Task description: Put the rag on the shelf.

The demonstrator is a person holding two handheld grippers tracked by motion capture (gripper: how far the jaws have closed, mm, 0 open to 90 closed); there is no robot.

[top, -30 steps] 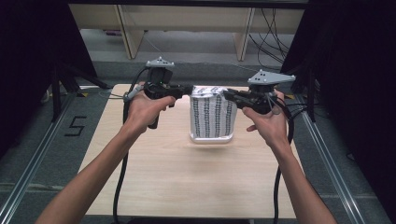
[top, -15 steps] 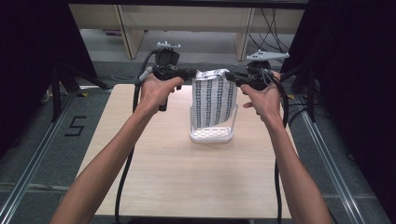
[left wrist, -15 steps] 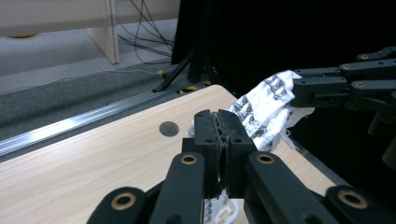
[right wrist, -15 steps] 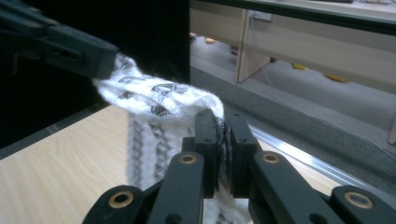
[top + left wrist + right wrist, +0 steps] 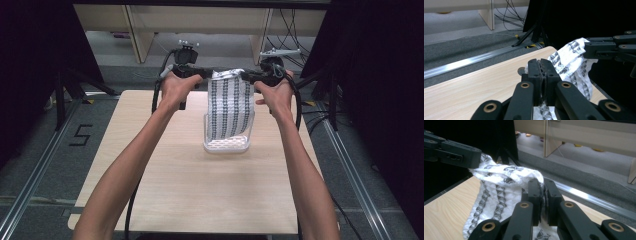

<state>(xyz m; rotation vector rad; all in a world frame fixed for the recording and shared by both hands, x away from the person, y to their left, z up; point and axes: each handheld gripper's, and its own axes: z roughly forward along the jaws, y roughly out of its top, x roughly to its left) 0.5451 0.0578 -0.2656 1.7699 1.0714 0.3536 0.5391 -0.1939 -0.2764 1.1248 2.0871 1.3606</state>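
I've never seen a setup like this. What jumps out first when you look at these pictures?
A white cloth with dark patterned stripes hangs stretched above the far middle of the wooden table, pinched at its top corners by the left gripper and the right gripper. Its lower end drops into a clear plastic container on the table.

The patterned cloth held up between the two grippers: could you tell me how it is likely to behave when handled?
Probably floppy: the patterned cloth hangs limp from the left gripper and the right gripper, sagging between them. Likely light, since pinched corners alone carry it. Its bunched folds at the jaws suggest it crumples easily rather than holding shape.
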